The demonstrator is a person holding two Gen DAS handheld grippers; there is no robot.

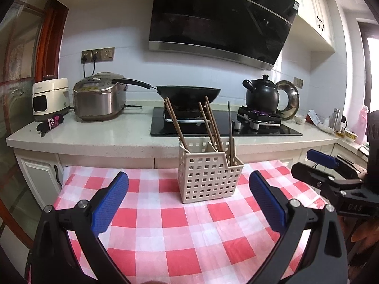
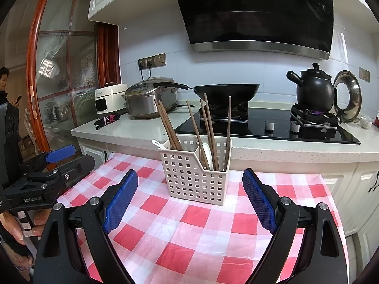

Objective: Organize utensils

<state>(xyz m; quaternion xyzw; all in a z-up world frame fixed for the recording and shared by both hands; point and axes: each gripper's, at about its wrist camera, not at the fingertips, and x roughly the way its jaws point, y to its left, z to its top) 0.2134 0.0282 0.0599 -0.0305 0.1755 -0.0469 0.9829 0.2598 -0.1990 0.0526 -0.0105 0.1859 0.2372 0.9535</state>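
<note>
A white perforated basket (image 1: 208,179) (image 2: 193,179) stands on the red-and-white checked cloth (image 1: 180,232) (image 2: 189,236), near its far edge. Several brown chopsticks (image 1: 208,123) (image 2: 208,127) lean upright in the basket's compartments, and a white spoon (image 2: 206,152) stands among them. My left gripper (image 1: 188,175) is open, short of the basket, with nothing between its blue pads (image 1: 111,203). My right gripper (image 2: 190,172) is also open and empty, facing the basket from the other side. Each gripper shows at the edge of the other's view, the right gripper (image 1: 317,165) and the left gripper (image 2: 66,158).
Behind the table runs a white counter (image 1: 94,137) with two cookers (image 1: 98,99), a black glove (image 1: 51,123), a wok (image 1: 189,93) on the black hob and a black kettle (image 1: 261,94) beside a steel lid. A person (image 2: 3,85) stands far left.
</note>
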